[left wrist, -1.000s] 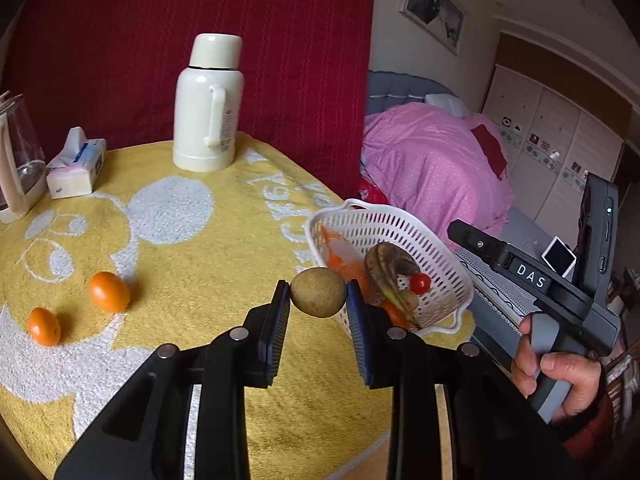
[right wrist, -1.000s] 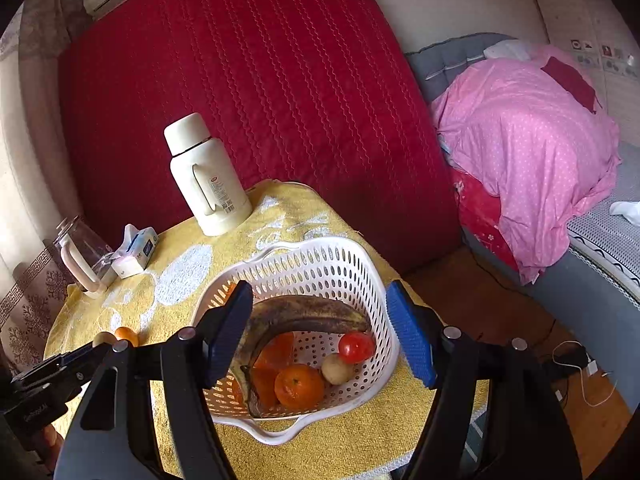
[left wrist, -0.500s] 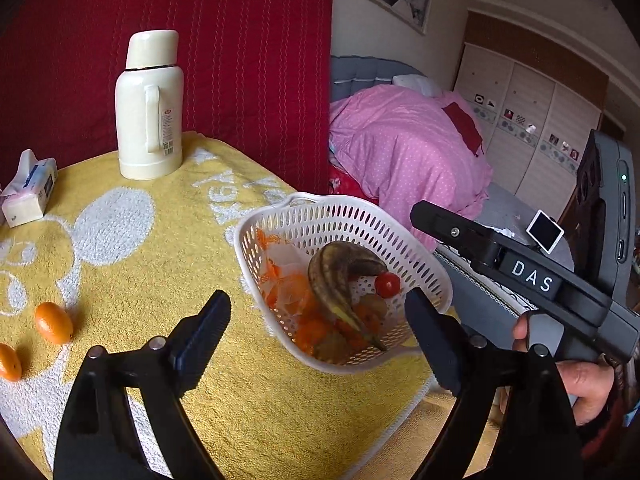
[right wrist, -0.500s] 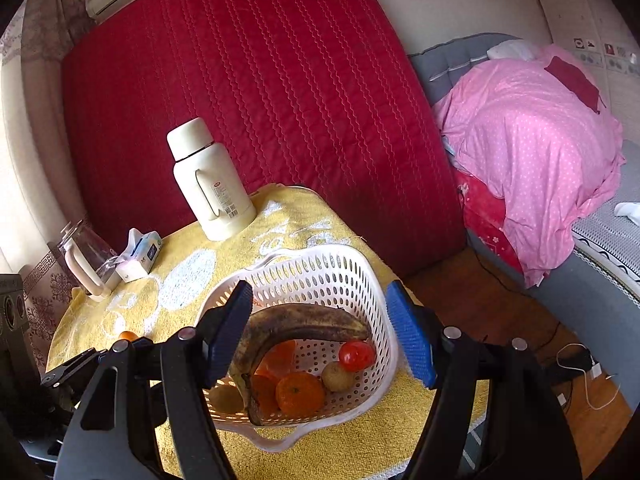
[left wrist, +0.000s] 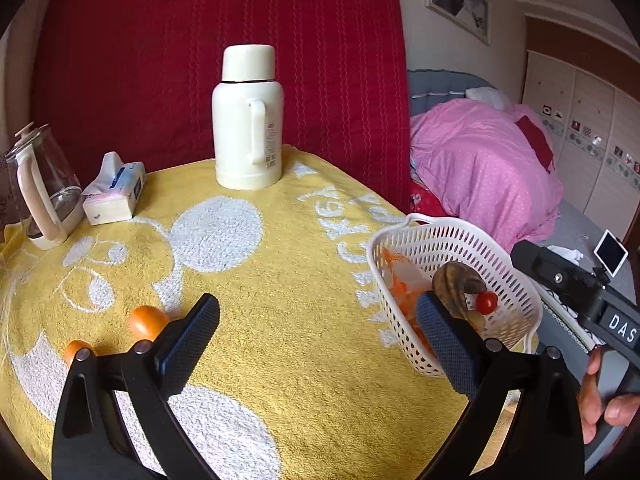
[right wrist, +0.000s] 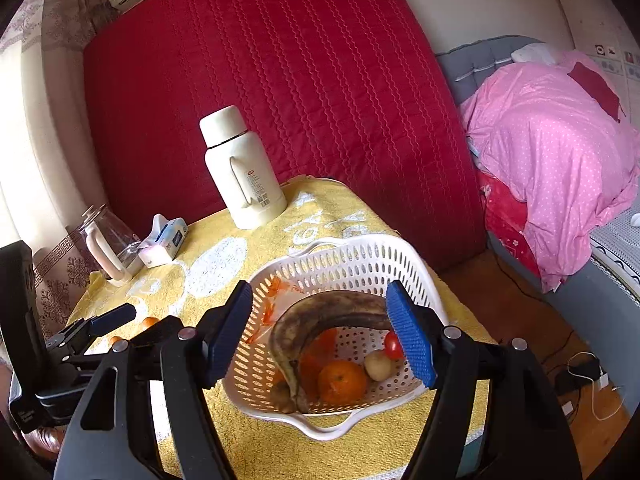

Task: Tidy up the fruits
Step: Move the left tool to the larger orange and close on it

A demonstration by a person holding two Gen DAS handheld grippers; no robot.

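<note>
L gripper (left wrist: 318,344) is tilted down over the yellow towel (left wrist: 288,280), jaws opening, nothing between. R gripper (right wrist: 320,336) is held above the white basket (right wrist: 360,256), jaws apart, empty. Banana (right wrist: 320,316), orange (right wrist: 342,382) & tomato (right wrist: 394,346) lie inside; two oranges (left wrist: 146,320) are left on the towel. Thermos (left wrist: 248,120) is set before a red quilted wall.

- One white basket (right wrist: 362,256), near right
- One banana (right wrist: 320,316)
- One cherry tomato (right wrist: 393,345)
- Two loose oranges (left wrist: 147,321), near left
- One thermos (left wrist: 248,120), far
- One tissue pack (left wrist: 116,194)
- One glass kettle (left wrist: 40,192)
</note>
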